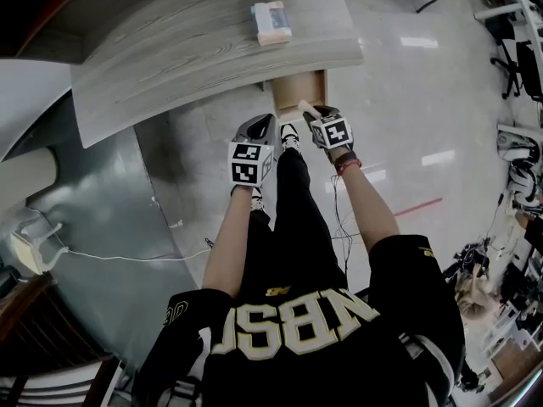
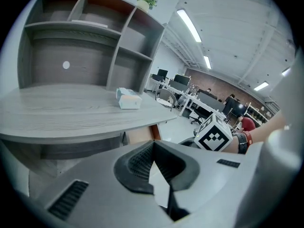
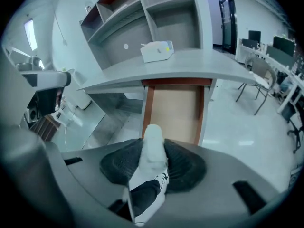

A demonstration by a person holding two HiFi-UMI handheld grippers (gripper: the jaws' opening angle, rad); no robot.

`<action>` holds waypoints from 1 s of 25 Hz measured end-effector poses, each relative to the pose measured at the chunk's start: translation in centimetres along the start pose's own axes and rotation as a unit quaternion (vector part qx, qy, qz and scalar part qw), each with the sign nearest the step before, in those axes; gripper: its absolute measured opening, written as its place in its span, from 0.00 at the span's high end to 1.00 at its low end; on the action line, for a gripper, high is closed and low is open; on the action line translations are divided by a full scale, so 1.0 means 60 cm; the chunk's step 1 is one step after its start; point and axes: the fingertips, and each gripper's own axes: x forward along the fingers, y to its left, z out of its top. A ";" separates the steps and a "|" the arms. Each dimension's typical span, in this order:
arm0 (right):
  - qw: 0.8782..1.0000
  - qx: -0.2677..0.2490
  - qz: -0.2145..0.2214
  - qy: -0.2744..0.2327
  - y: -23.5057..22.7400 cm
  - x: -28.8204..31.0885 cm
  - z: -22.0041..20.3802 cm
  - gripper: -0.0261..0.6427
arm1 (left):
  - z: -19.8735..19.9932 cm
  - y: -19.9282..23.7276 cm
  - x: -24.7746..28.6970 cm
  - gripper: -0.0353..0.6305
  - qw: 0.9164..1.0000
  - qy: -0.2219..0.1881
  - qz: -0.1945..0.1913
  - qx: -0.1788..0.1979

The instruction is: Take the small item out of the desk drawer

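The desk drawer stands pulled out under the grey desk top, and its light wooden bottom looks bare. My right gripper hovers just in front of the drawer, shut on a small white fuzzy stick-shaped item. In the head view that item pokes out toward the drawer. My left gripper hangs beside the right one, to its left and lower than the desk edge. Its jaws meet at the tips with nothing between them.
A white tissue box lies on the desk top near the drawer side; it also shows as a box above the drawer. Grey shelves rise behind the desk. A cable runs across the floor at left. Office chairs stand to the right.
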 end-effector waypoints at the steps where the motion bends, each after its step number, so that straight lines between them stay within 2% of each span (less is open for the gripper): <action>1: 1.000 -0.003 -0.003 -0.005 0.004 -0.007 0.006 0.74 | 0.005 0.002 -0.004 0.94 1.000 -0.003 0.001 0.001; 14: 0.995 -0.014 -0.007 -0.095 0.089 -0.117 0.099 0.74 | 0.052 0.020 -0.087 0.94 0.999 -0.044 0.012 0.026; 25: 0.983 -0.005 -0.018 -0.180 0.143 -0.195 0.179 0.74 | 0.116 0.049 -0.142 0.94 0.993 -0.106 0.022 0.045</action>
